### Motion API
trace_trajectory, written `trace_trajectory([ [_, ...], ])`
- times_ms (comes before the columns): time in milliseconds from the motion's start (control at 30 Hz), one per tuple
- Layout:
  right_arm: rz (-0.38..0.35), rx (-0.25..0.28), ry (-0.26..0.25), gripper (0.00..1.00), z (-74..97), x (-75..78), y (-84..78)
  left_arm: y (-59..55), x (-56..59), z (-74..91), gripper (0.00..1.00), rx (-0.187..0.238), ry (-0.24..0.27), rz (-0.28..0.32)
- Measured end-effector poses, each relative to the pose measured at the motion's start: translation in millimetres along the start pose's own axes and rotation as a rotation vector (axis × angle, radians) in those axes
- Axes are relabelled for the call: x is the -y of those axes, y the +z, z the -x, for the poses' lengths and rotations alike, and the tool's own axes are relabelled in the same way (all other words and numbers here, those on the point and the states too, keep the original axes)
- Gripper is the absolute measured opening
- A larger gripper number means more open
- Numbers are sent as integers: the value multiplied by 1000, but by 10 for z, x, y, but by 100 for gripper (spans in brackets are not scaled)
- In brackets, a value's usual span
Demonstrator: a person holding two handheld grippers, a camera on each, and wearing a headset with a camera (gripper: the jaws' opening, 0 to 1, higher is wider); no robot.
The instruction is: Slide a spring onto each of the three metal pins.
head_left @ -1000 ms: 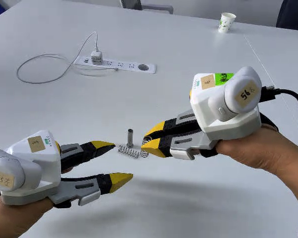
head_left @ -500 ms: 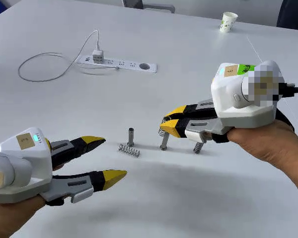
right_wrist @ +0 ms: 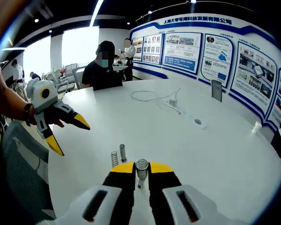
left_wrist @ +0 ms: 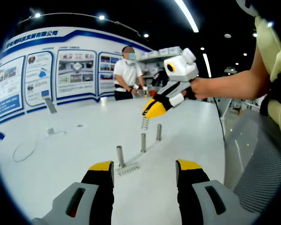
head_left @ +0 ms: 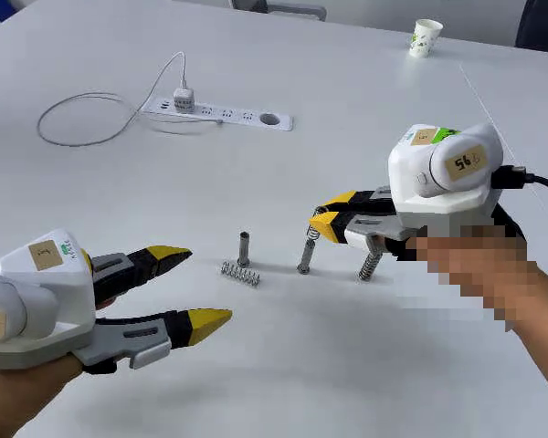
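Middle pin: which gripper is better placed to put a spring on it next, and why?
Right. The right gripper is shut on a spring just above the middle pin; the left gripper is open and empty, off to the side.

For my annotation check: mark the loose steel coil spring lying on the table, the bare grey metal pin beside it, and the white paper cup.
Loose steel coil spring [head_left: 240, 273]: head view, middle coils.
Bare grey metal pin [head_left: 244, 247]: head view, mid-shaft.
White paper cup [head_left: 426, 37]: head view, side wall.
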State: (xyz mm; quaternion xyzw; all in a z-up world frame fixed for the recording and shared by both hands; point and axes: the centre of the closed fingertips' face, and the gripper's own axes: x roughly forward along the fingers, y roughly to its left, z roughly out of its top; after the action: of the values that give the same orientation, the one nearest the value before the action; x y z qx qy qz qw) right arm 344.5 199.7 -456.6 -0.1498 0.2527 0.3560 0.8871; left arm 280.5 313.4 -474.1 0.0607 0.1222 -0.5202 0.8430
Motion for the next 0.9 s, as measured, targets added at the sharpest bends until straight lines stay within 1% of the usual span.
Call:
trace_trajectory([
  [367,-19,-13,-6,11,-70,3,-105,-17,-4,9,54,-7,0,2],
  [700,-49,-26,2,11,-156,-5,-205,-14,-12,11,54,-9,-2,1],
  [900,-62,-35,-4,11,-226,11,-305,-32,-8,13,54,-13,-2,0],
])
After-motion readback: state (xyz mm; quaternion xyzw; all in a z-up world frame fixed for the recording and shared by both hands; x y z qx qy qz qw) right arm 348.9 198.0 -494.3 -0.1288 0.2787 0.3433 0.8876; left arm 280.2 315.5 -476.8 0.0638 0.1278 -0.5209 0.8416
